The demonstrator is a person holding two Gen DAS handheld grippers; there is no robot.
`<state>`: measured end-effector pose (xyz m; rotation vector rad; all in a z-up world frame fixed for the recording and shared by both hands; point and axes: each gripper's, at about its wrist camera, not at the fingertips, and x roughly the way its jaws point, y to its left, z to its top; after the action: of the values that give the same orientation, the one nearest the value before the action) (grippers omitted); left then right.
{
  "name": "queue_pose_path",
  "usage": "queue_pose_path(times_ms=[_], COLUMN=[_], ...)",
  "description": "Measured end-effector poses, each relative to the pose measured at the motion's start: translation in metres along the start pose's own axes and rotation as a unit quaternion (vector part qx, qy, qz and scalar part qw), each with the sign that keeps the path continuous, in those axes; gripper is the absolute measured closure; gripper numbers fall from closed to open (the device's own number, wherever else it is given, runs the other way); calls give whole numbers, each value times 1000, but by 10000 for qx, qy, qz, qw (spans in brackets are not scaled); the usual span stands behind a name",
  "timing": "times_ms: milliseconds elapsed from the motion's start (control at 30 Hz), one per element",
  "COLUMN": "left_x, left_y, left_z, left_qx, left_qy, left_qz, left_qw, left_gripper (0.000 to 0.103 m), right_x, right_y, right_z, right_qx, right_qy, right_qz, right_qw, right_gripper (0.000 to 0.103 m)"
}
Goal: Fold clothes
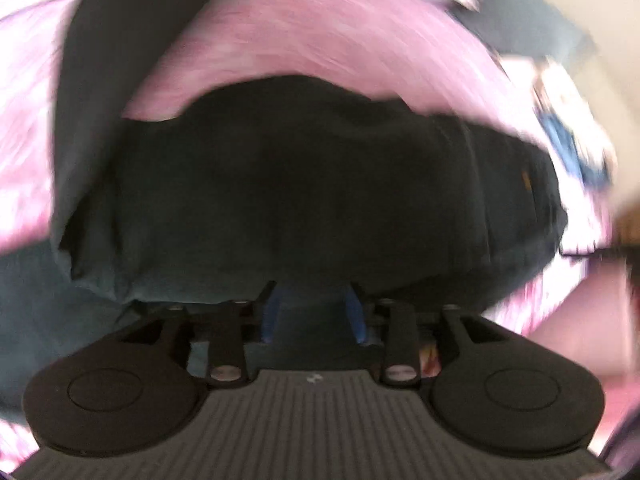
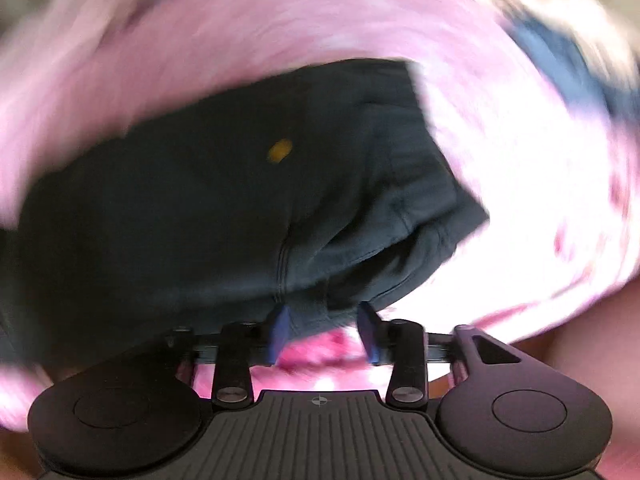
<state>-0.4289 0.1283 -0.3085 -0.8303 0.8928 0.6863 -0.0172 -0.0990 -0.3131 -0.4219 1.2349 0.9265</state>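
Holding the near hem of a dark teal garment, the right claw sits at lower centre of the right wrist view. Its blue fingertips stand a narrow gap apart with a fold of cloth between them, though blur makes the pinch a judgement. From there the garment runs up and left across the frame, a small yellow mark near its middle.

In the left wrist view, the left claw likewise sits at lower centre, fingertips closed to a narrow gap around dark fabric. The garment fills mid-frame, its long axis running left to right.

Beyond lies a pink patterned bedspread, heavily blurred. Both claws seem to grip one edge, so the fold likely goes away from them.
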Motion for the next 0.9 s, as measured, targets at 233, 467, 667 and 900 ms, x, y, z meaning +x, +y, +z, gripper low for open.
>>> queue_pose_path(times_ms=[233, 467, 667, 900], left_x=[-3, 23, 50, 42], left_y=[46, 27, 9, 30], left_z=[14, 24, 30, 50], left_qx=[-1227, 708, 2108, 1679], left_qy=[-651, -511, -422, -665], left_qz=[1161, 2640, 3487, 3401], left_qw=[9835, 9606, 9122, 9229], left_gripper=[63, 62, 61, 98], right_x=[12, 21, 24, 24], right_y=[-62, -60, -69, -74], right_z=[3, 3, 12, 17], right_qx=[2573, 2221, 2013, 2023], right_qy=[-465, -415, -419, -425], right_qz=[887, 819, 850, 861], right_qw=[9611, 9707, 9749, 9746], right_gripper=[58, 58, 58, 58])
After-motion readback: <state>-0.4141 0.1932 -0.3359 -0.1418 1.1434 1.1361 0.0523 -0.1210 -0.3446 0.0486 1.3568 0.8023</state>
